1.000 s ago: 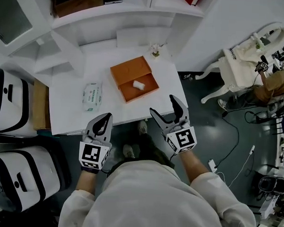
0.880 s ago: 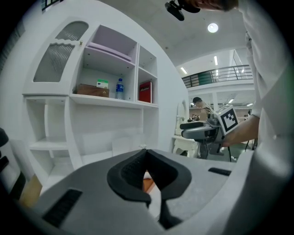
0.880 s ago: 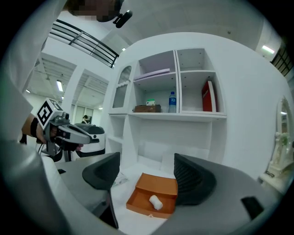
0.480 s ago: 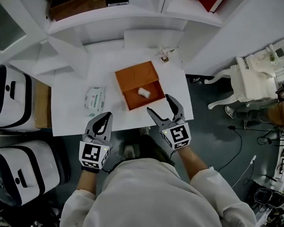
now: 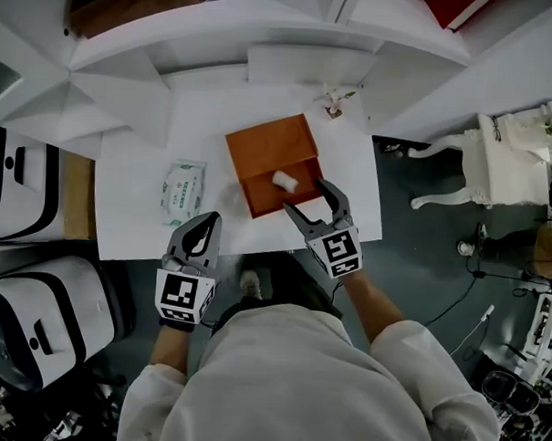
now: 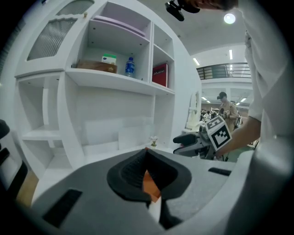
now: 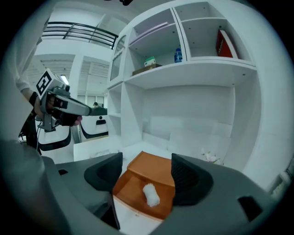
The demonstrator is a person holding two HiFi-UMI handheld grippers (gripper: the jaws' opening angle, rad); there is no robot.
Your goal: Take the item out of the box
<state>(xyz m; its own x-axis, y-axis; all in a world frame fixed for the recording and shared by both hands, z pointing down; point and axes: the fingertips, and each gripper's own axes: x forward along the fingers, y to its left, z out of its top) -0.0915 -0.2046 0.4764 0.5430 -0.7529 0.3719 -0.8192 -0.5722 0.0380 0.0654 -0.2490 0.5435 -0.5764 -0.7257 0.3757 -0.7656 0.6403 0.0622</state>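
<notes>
Now, the white item (image 5: 285, 180) lies in the open tray of the orange box (image 5: 270, 149), near the bench's (image 5: 130, 209) front edge. It sits just ahead of your right hand-held gripper (image 5: 306, 196), its long axis roughly along that gripper's pointing line. The jaws stand wide but are closing, with nothing between them. Your left hand-held gripper (image 5: 203, 228), pinched together and empty, is farther off at the front edge.

1 wipes packet (image 5: 182, 189) lies on the white table (image 5: 131, 204); 1 flower ornament (image 5: 334, 101) at its back; white chair (image 5: 516, 166) apart.
</notes>
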